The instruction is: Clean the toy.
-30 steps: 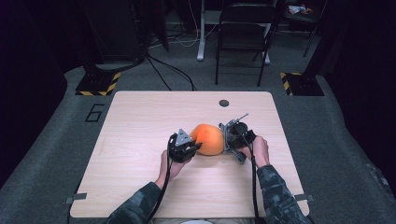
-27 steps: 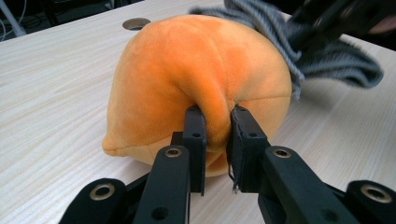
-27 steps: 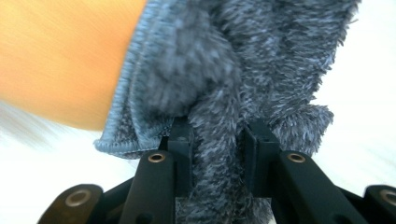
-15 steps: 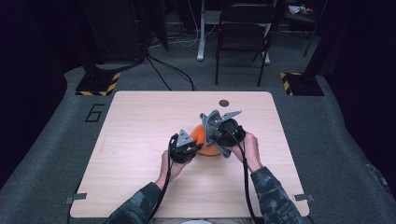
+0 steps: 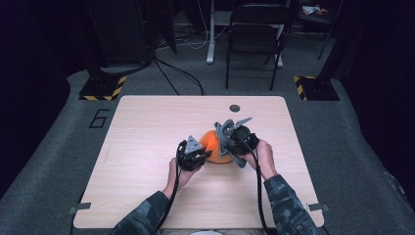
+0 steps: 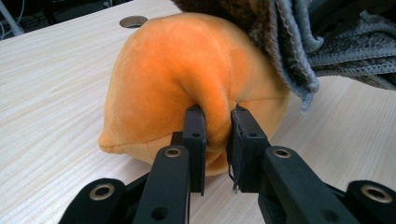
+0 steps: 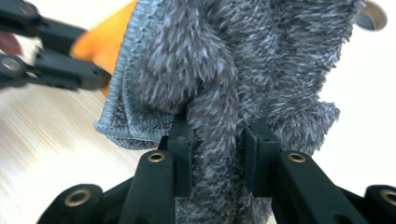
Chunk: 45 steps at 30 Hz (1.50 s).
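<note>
An orange plush toy (image 5: 211, 145) lies on the wooden table (image 5: 147, 137), a little right of its middle. My left gripper (image 5: 201, 152) comes in from the toy's left. In the left gripper view this gripper (image 6: 215, 116) is shut on a fold of the orange plush (image 6: 187, 65). My right gripper (image 5: 226, 142) hangs over the toy's right side. In the right gripper view it (image 7: 217, 128) is shut on a grey fuzzy cloth (image 7: 243, 56), which drapes over the top of the toy (image 7: 100, 42). The cloth (image 6: 299, 42) also covers the toy's upper right in the left gripper view.
A round cable hole (image 5: 235, 107) sits near the table's far edge. Behind the table stand a black chair (image 5: 254, 34) and two floor bases with yellow-black stripes (image 5: 103, 88). Bare tabletop stretches to the left of the toy and in front of it.
My right gripper has risen and moved left, from beside the orange toy to over its right side, bringing the grey cloth with it. The left gripper has stayed put.
</note>
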Available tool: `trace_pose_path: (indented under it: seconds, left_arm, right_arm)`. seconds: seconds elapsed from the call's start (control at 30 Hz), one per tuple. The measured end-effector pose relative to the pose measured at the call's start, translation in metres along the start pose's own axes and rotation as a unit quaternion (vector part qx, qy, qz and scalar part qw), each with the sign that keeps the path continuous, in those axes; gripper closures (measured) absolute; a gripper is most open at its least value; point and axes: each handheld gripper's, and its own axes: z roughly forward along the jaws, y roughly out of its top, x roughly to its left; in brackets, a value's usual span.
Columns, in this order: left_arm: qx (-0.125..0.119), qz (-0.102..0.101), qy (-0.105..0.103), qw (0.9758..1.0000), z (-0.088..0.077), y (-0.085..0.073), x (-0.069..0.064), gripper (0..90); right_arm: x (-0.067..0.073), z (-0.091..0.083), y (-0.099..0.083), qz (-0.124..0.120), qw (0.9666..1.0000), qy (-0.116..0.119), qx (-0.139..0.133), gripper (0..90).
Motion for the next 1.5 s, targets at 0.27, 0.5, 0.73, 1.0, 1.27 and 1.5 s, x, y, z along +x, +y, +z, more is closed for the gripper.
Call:
trace_pose_path:
  seconds: [0.27, 0.5, 0.73, 1.0, 1.27, 1.5]
  left_arm:
    - [-0.001, -0.003, 0.002, 1.0000, 0.000, -0.001, 0.002, 77.8]
    - [-0.003, -0.006, 0.005, 1.0000, 0.001, -0.001, 0.003, 77.8]
    - [0.000, -0.007, 0.002, 1.0000, 0.000, -0.001, 0.004, 77.8]
    - [-0.002, -0.011, 0.006, 0.9999, -0.001, -0.001, 0.007, 77.7]
    - [-0.008, -0.014, 0.008, 0.9998, 0.000, -0.002, 0.007, 77.4]
    - [-0.009, -0.016, 0.008, 0.9998, 0.000, -0.002, 0.007, 76.2]
  right_arm:
    - [-0.009, 0.005, -0.006, 0.022, 0.9995, -0.001, 0.021, 68.1]
    - [-0.024, 0.021, -0.018, 0.041, 0.9975, -0.013, 0.057, 68.1]
    - [-0.031, 0.042, -0.029, 0.056, 0.9938, -0.027, 0.092, 68.1]
    - [-0.037, 0.049, -0.034, 0.057, 0.9915, -0.034, 0.111, 68.1]
    - [-0.034, 0.003, -0.015, 0.055, 0.9973, -0.024, 0.042, 68.2]
    - [-0.002, 0.001, -0.001, 0.000, 0.9986, -0.012, 0.052, 68.3]
